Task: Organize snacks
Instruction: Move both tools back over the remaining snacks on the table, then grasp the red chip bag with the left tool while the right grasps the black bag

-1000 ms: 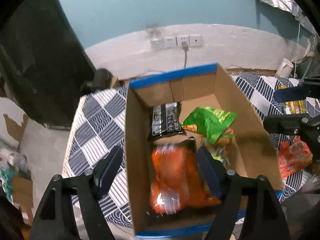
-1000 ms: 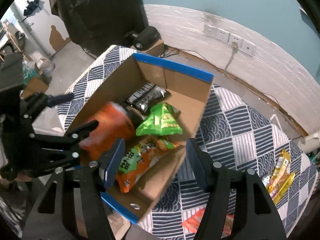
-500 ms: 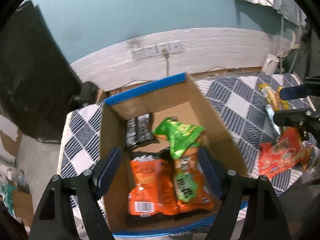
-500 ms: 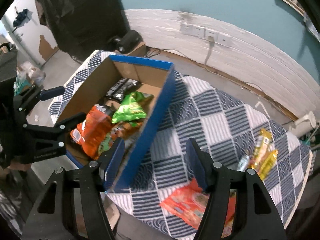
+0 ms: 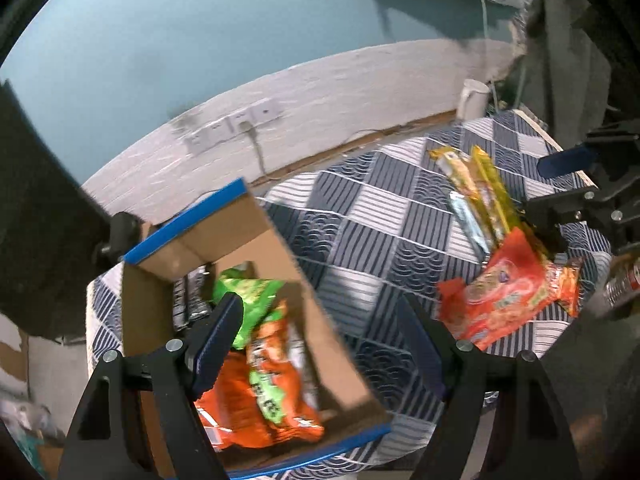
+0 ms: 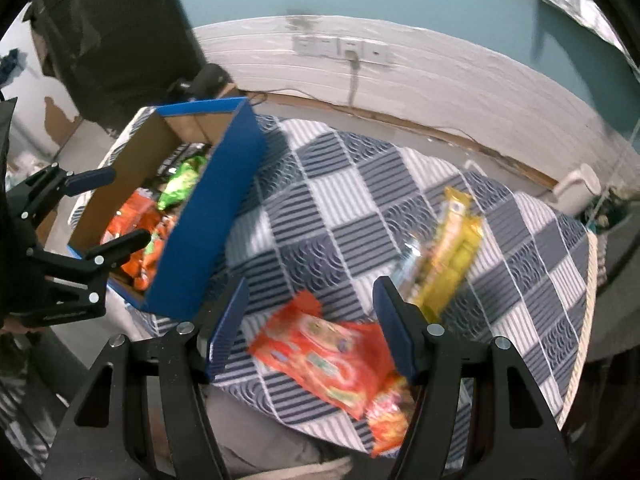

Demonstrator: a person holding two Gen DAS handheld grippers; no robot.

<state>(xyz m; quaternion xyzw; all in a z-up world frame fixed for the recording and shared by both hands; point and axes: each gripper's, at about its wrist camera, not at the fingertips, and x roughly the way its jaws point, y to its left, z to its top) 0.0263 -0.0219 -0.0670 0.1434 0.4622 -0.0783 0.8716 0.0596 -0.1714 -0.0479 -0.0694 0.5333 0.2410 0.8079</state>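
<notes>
You've swung both tongs off the cardboard box (image 6: 208, 208) since a second ago, left gripper (image 5: 320, 340) and right gripper (image 6: 310, 328) both gaping empty, so that red-orange snack bag (image 6: 332, 360) under your right tips looks next.

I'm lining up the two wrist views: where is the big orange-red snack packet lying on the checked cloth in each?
Left wrist: orange-red packet at right of centre, beyond the open left gripper.
Right wrist: bottom centre, below the open right gripper.
Shared landmark: yellow snack bars, just beyond it.
</notes>
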